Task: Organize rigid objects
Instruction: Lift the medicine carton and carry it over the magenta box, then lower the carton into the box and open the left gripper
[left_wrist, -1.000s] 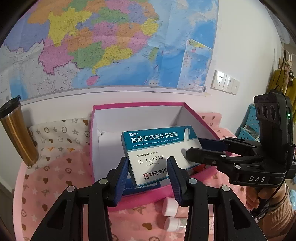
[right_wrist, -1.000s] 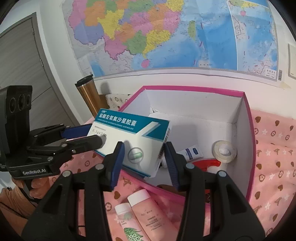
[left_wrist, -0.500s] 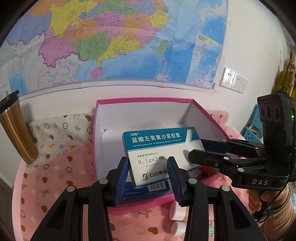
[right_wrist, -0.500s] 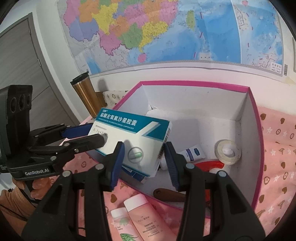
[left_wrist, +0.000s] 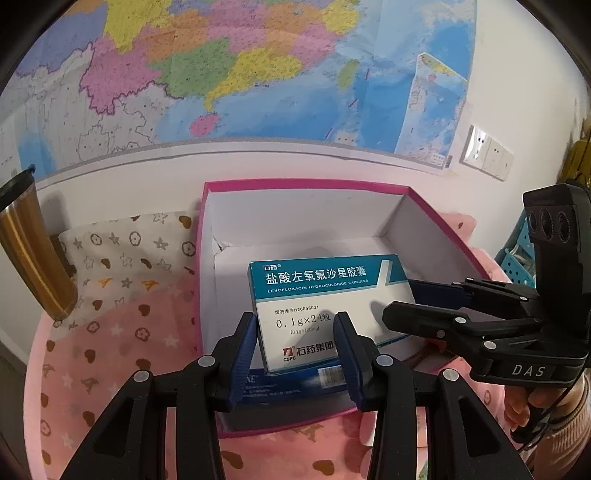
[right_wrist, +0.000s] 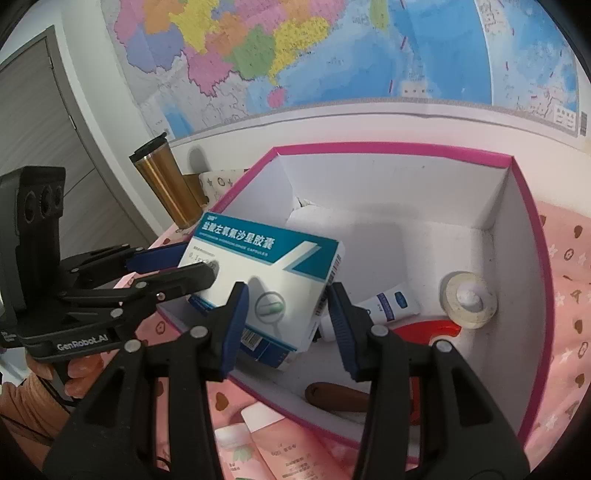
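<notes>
Teal and white, the medicine carton (left_wrist: 325, 306) hangs tilted above the open pink box (left_wrist: 295, 184), and I have it pinched between both my tongs at once. My left tongs (left_wrist: 298, 347) clench its near short end, blue pads pressed to either edge, while my right tongs (right_wrist: 286, 314) clamp the opposite end, where the capsule picture is printed. A second, darker blue carton (left_wrist: 291, 384) lies flat under it, also caught between the pads of my left tongs. The carton sits over the left, near part of the box, partly across its near rim. Inside the white-lined box, to the right, lie a roll of white tape (right_wrist: 469, 301), a small white tube (right_wrist: 388, 306) with a blue label, something red (right_wrist: 439, 328) and a brown handle (right_wrist: 336, 397) near the front wall. Outside the box, on the pink patterned cloth (left_wrist: 110, 354) over the counter, pink bottles (right_wrist: 280, 446) lie close to me. A gold tumbler (left_wrist: 29, 254) with a black lid stands far left by the wall, under a big coloured map (left_wrist: 240, 74).
</notes>
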